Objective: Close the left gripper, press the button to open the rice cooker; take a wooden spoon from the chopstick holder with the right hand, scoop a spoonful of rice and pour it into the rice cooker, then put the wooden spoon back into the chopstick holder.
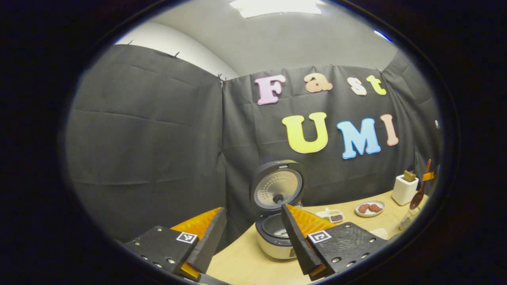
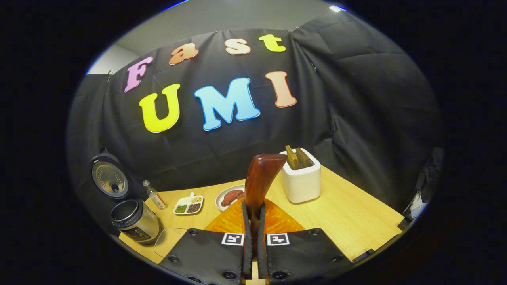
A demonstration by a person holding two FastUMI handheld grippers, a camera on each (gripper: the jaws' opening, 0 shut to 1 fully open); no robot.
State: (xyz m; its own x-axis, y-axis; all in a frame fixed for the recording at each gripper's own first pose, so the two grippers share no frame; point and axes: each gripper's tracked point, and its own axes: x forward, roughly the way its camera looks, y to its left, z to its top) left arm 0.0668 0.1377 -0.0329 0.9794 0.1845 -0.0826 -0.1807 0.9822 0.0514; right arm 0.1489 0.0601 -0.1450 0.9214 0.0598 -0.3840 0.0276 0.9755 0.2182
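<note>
The rice cooker [image 1: 277, 237] stands open on the wooden table with its lid [image 1: 277, 188] upright, just beyond my left gripper [image 1: 253, 209], whose fingers are spread wide with nothing between them. The cooker [image 2: 132, 219] also sits at the far left in the right gripper view. My right gripper [image 2: 254, 208] is shut on the brown wooden spoon [image 2: 259, 178], which sticks up out of the fingers. The white chopstick holder [image 2: 302, 180] stands just right of and behind it, with wooden utensils inside. From the left gripper view, the spoon [image 1: 417, 199] hangs near the holder [image 1: 405, 190].
A plate with meat pieces [image 2: 229, 196], a small divided dish of grains [image 2: 189, 206] and a small bottle [image 2: 155, 196] sit along the back of the table. A clear glass-like item [image 1: 408, 219] lies under the spoon. The table edge [image 2: 372, 241] runs close on the right.
</note>
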